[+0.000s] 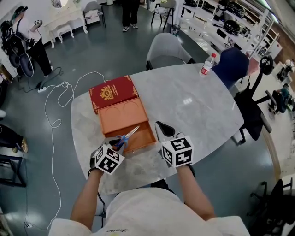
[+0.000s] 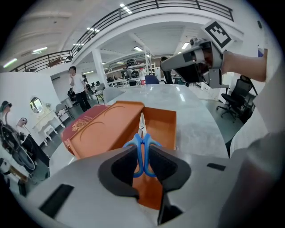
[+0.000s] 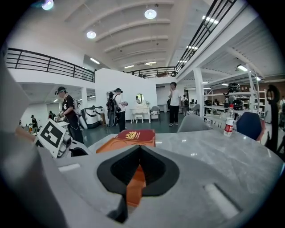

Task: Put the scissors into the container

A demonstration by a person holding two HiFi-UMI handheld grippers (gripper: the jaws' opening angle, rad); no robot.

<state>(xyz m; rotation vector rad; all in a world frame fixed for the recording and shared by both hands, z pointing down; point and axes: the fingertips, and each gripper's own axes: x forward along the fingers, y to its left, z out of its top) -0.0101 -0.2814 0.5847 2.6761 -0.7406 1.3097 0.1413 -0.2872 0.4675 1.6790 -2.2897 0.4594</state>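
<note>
Left gripper [image 2: 143,155], pinching the blue scissors [image 2: 142,133] over the orange box [image 2: 165,124], should lower them flat into its open compartment before releasing; right gripper [image 1: 163,131] rests pressed together.

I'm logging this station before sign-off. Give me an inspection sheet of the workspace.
Surface: pale, glossy marble table.
Job's things: scissors, blue handles, held over the low compartment of the open orange box; red lid at its far end.
Clutter: bottle near the table's far edge.
Grippers: left gripper, tongs shut on the scissors' handles; right gripper, tongs seemingly shut on the box's wall.
Cables: white cable looping on the floor, left of the table.
Surroundings: grey chair at the far side; people standing beyond.
</note>
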